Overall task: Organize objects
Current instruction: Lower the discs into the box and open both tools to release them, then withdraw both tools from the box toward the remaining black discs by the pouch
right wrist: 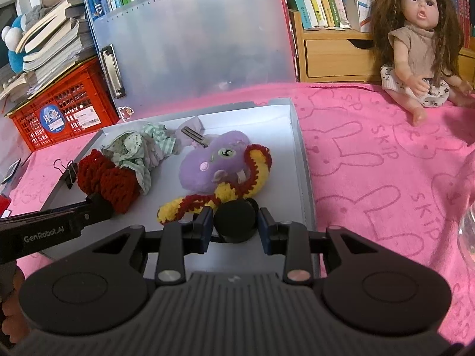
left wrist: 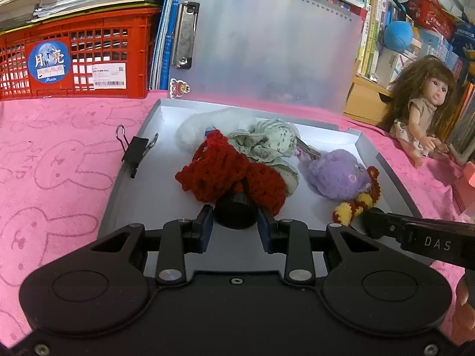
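Note:
An open grey box (left wrist: 118, 190) (right wrist: 302, 163) lies on a pink bunny-print towel with its translucent lid (left wrist: 267, 44) standing up behind. Inside are a red crochet piece (left wrist: 219, 172) (right wrist: 104, 178), a green floral cloth (left wrist: 267, 145) (right wrist: 133, 148), a purple plush (left wrist: 332, 175) (right wrist: 213, 163) and a yellow-and-red crochet cord (left wrist: 356, 204) (right wrist: 225, 195). My left gripper (left wrist: 236, 210) (right wrist: 99, 204) is shut, its tip buried in the red crochet piece. At the near end of the crochet cord, my right gripper (right wrist: 236, 219) (left wrist: 371, 222) is closed on it.
A black binder clip (left wrist: 135, 151) (right wrist: 69, 172) sits on the box's left rim. A long-haired doll (left wrist: 421, 109) (right wrist: 421, 44) sits on the towel to the right. A red crate (left wrist: 77, 56) under stacked books stands back left. Something of clear glass (right wrist: 469, 231) shows at the right edge.

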Motion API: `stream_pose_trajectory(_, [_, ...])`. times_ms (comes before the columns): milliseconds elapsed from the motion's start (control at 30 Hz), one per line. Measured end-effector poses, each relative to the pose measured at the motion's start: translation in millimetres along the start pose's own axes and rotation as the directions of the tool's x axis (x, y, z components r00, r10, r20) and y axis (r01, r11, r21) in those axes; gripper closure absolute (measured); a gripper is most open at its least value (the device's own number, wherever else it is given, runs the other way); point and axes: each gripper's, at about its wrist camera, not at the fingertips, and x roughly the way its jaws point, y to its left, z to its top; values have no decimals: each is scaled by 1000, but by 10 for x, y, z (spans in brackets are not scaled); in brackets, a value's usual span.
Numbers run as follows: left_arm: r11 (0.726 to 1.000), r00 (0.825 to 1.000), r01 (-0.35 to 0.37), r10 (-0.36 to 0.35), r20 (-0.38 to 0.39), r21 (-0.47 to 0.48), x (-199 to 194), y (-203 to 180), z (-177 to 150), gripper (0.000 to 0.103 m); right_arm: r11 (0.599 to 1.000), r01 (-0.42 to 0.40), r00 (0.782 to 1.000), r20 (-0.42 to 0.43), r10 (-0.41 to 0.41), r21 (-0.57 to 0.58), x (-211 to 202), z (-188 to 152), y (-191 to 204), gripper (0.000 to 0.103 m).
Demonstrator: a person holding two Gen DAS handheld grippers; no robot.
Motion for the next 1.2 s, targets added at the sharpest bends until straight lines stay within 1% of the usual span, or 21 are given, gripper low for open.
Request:
stream_pose_trajectory(167, [1000, 1000, 0, 0, 1, 13, -35, -1, -35, 72, 1000, -4, 1000, 0, 4, 5, -24, -8, -6, 62])
stream_pose_trajectory(200, [1000, 1000, 1, -1, 0, 13, -45, 2, -36, 71, 1000, -5, 1000, 1, 5, 11, -35, -10, -11, 59])
stream_pose_trajectory(267, [1000, 1000, 3, -3, 0, 12, -75, 6, -38, 65, 1000, -14, 1000, 5, 14, 20, -66, -20, -18, 48])
stream_pose_trajectory(300, [1000, 1000, 5, -5, 2, 11, -92, 8, -39, 60, 1000, -18, 1000, 5, 18, 21, -81, -27, -22, 47])
stream_pose_trajectory(333, [1000, 1000, 6, -6, 6, 11, -114, 8, -42, 58, 1000, -18, 1000, 6, 18, 20, -98, -38, -21, 47])
stream_pose_trajectory(400, [1000, 1000, 9, -9, 7, 15, -149, 13, -41, 55, 1000, -17, 1000, 10, 17, 14, -134, -59, -20, 41])
stream_pose_trajectory(500, [1000, 1000, 14, -14, 10, 13, -215, 15, -53, 47, 1000, -18, 1000, 15, 18, 14, -189, -78, -24, 37])
stream_pose_trajectory(600, [1000, 1000, 20, -20, 17, 15, -293, 15, -76, 39, 999, -27, 999, 30, 26, 19, -275, -84, -35, 34])
stream_pose_trajectory(733, [999, 999, 18, -20, 29, 42, -407, -12, -116, 28, 999, -43, 998, 54, 42, 20, -400, -99, -38, 30])
stream_pose_trajectory(1033, [995, 997, 47, -51, 53, 86, -686, -85, -184, 18, 998, -70, 994, 79, 70, 1, -637, -194, -14, 24])
stream_pose_trajectory(1200, [991, 996, 55, -63, 62, 122, -853, -110, -265, 15, 996, -86, 992, 90, 87, -12, -784, -261, -12, 21])
